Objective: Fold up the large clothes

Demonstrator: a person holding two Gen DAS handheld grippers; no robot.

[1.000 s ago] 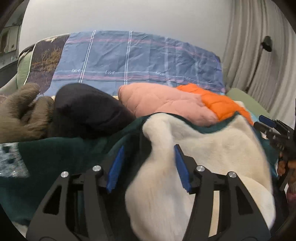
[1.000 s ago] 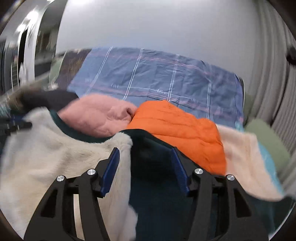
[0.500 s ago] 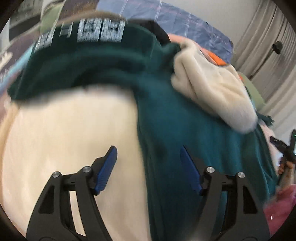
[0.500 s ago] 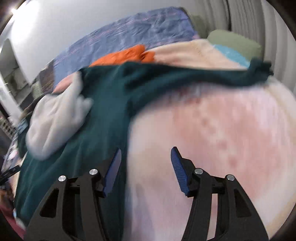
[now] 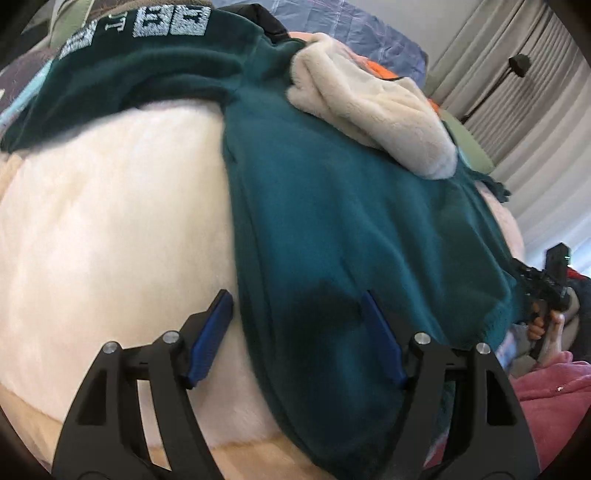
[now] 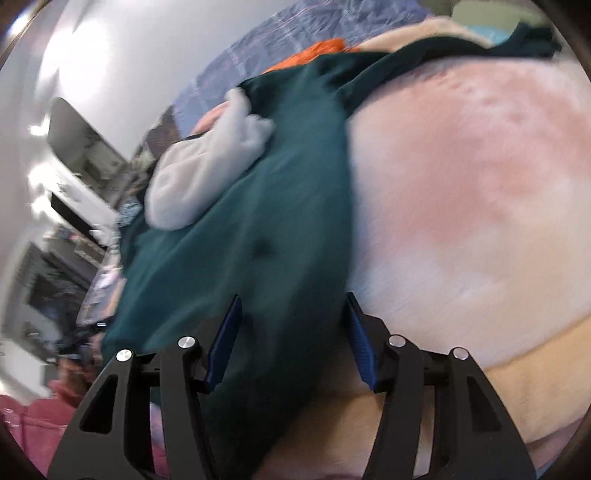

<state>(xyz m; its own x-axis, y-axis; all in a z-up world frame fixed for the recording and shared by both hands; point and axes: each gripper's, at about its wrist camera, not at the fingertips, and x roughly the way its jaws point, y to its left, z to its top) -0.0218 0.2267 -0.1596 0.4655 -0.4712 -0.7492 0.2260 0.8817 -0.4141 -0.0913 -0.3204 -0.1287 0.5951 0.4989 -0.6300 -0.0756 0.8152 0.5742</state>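
A dark teal fleece garment [image 5: 351, 229] with a cream fleece lining [image 5: 373, 103] and white lettering on one sleeve lies spread over a pale fluffy blanket [image 5: 110, 229]. My left gripper [image 5: 297, 325] is open, low over the garment's near hem, straddling its left edge. My right gripper [image 6: 291, 328] is open over the same hem [image 6: 266, 258] near its right edge. The right gripper also shows in the left wrist view [image 5: 546, 284] at the far right, beyond the hem.
An orange puffer jacket [image 6: 317, 51] and a pink garment lie behind the teal one, on a blue plaid sheet [image 6: 295, 33]. Grey curtains [image 5: 517, 92] hang at the right. A pink cloth [image 5: 546, 384] is at the near edge. Shelving [image 6: 66, 192] stands at the left.
Both grippers dropped from the garment's collar area to its near hem. The garment now lies spread flat with the lining flap turned back. Both jaws stay open.
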